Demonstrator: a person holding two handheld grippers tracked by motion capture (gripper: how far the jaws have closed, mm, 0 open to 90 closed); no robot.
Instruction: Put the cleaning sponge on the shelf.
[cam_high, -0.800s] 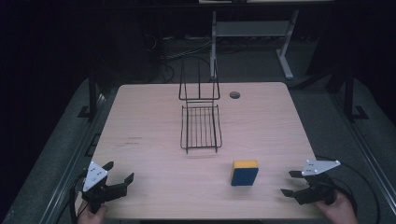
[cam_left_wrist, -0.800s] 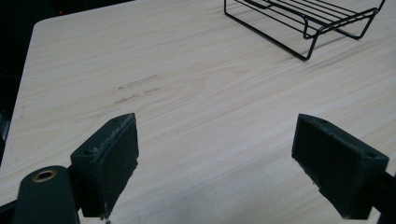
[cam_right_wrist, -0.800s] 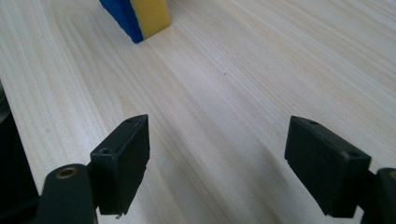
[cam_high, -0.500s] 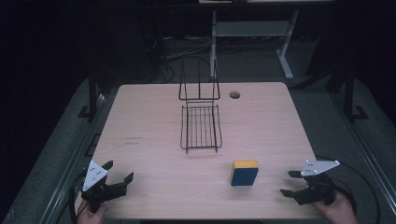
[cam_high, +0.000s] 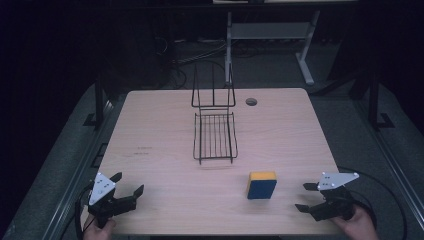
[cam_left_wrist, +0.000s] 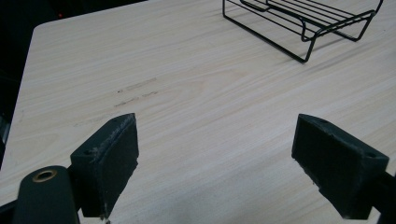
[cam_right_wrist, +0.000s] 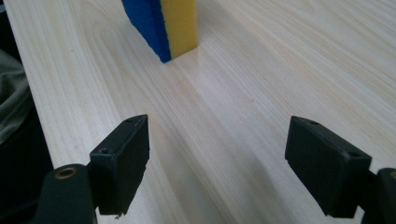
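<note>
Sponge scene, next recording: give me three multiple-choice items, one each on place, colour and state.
1. Where does the sponge stand?
A. inside the wire rack
B. on the table, nearer the right gripper
C. beside the left gripper

2. What colours is the sponge?
A. blue and yellow
B. green and white
C. all red

3. How is the right gripper?
A. shut on the sponge
B. shut on nothing
C. open, nothing between its fingers

Key: 1 B, it stands on bare wood toward the right gripper. 2 A, both layers show. 3 C, the fingers stand wide apart over bare table.
</note>
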